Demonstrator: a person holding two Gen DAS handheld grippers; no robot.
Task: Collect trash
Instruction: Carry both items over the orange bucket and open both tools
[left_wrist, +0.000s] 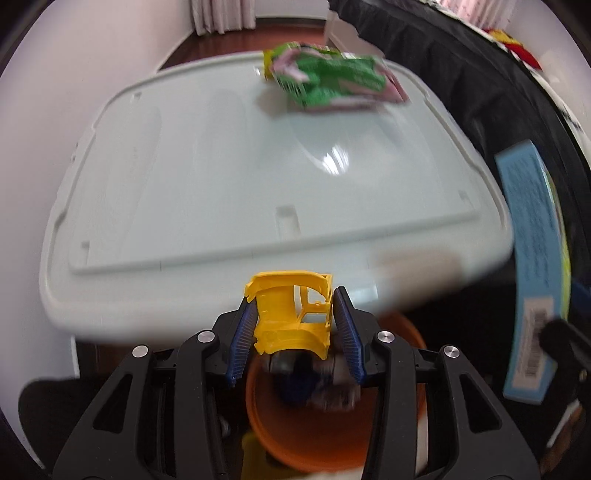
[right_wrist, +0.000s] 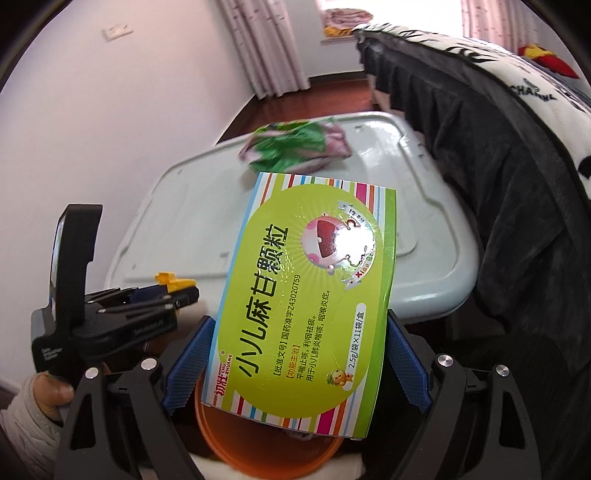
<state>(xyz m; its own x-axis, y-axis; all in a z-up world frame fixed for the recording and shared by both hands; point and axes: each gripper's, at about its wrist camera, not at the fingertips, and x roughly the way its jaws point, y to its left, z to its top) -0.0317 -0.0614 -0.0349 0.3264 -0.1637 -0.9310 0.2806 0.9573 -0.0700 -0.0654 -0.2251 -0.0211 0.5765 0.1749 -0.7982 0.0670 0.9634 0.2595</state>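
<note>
My left gripper (left_wrist: 293, 314) is shut on a yellow plastic toy piece (left_wrist: 291, 314) and holds it above an orange bin (left_wrist: 314, 439) that has some dark items inside. My right gripper (right_wrist: 295, 354) is shut on a green striped medicine box (right_wrist: 306, 306), also over the orange bin (right_wrist: 266, 446). The box shows at the right in the left wrist view (left_wrist: 532, 273). A crumpled green and pink wrapper (left_wrist: 328, 79) lies at the far side of a pale storage-box lid (left_wrist: 221, 177). It also shows in the right wrist view (right_wrist: 295, 147). The left gripper shows there at the left (right_wrist: 177, 291).
A dark blanket draped over furniture (right_wrist: 498, 166) stands to the right of the storage box lid (right_wrist: 184, 221). A white wall (right_wrist: 92, 129) is on the left. Curtains (right_wrist: 266, 48) and a wooden floor lie beyond.
</note>
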